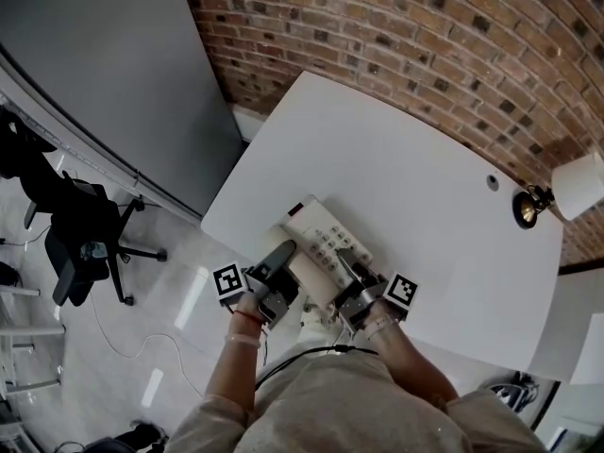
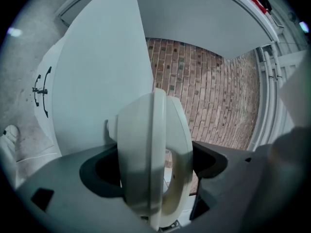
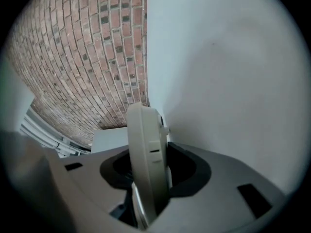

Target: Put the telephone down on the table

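Telephone (image 1: 321,239) is clamped at its near end by 2 grippers: left gripper (image 1: 279,257) shut on the handset side, right gripper (image 1: 347,264) shut on the opposite edge. Its long axis points away from the person, over the table's (image 1: 425,177) near edge. Can't tell if the base touches yet; probably needs lowering, both hands together.

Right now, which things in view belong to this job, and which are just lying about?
In the job: telephone, clamped in the left gripper and right gripper; white table.
Just lying about: lamp at the table's edge; office chair.
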Demonstrator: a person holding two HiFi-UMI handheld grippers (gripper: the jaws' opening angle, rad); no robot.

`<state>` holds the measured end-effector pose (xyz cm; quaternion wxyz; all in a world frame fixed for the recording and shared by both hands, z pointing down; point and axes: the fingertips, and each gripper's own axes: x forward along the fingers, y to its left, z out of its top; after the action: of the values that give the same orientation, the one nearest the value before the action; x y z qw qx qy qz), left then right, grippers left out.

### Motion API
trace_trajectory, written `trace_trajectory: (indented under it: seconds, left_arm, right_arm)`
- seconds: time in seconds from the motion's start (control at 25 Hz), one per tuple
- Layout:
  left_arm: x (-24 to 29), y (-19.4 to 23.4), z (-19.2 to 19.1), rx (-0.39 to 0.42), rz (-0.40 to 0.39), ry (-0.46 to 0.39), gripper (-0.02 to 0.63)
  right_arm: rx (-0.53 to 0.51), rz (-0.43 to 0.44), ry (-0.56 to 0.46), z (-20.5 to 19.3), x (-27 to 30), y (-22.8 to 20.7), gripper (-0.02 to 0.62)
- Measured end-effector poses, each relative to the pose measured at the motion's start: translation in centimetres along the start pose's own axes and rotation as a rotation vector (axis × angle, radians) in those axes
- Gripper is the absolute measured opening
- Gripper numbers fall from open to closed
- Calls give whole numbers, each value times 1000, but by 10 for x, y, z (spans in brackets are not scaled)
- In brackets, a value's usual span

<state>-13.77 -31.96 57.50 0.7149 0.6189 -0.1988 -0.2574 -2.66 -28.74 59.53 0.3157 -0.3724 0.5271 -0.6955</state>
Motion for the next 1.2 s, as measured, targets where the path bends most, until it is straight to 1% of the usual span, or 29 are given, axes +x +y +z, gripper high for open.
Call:
trace_trajectory:
  seconds: [0.24,0.4,0.56,0.64,0.72,0.8,0.84,0.88,1.0,1.08,1.12,1.2]
  left_arm:
    - [2,3,5,2,29,13,407]
    - [-1,4,6,11,51,39,408]
    - [-7,-2,3,27,44,58,407]
    - [-13,-4,3,48,49,52,407]
    - [-18,-5,4,94,63,50,407]
    - [-22,-11,4,174,71,51,407]
    - [-23,-14,5,238,81,50,407]
    - [-26,-16,7,321,103,48,407]
    - [-35,-15,15,598,207,47,407]
    - [-37,-20,17,744,253,48,403]
    - [-38,-23,18,813,279,44,374]
    - [-41,-26,24,940,352,20,228]
  right_arm:
    - [-11,-13,-13,6,10,3,161]
    - [-31,-22,-25,8,20,5,163]
    - [-32,-21,-55,15,32,12,163]
    - [-37,-26,-73,20,39,15,161]
    - [-43,-35,-93,24,46,17,161]
    - [-48,-47,-112,27,52,19,161]
    - [-51,-53,-120,27,55,19,161]
    - [-53,-58,-125,28,58,20,161]
    - [-57,-62,-125,27,69,21,161]
    - [-67,-77,-114,26,77,23,161]
    - [-73,-87,-110,25,80,23,161]
    - [-81,-106,-106,25,85,25,161]
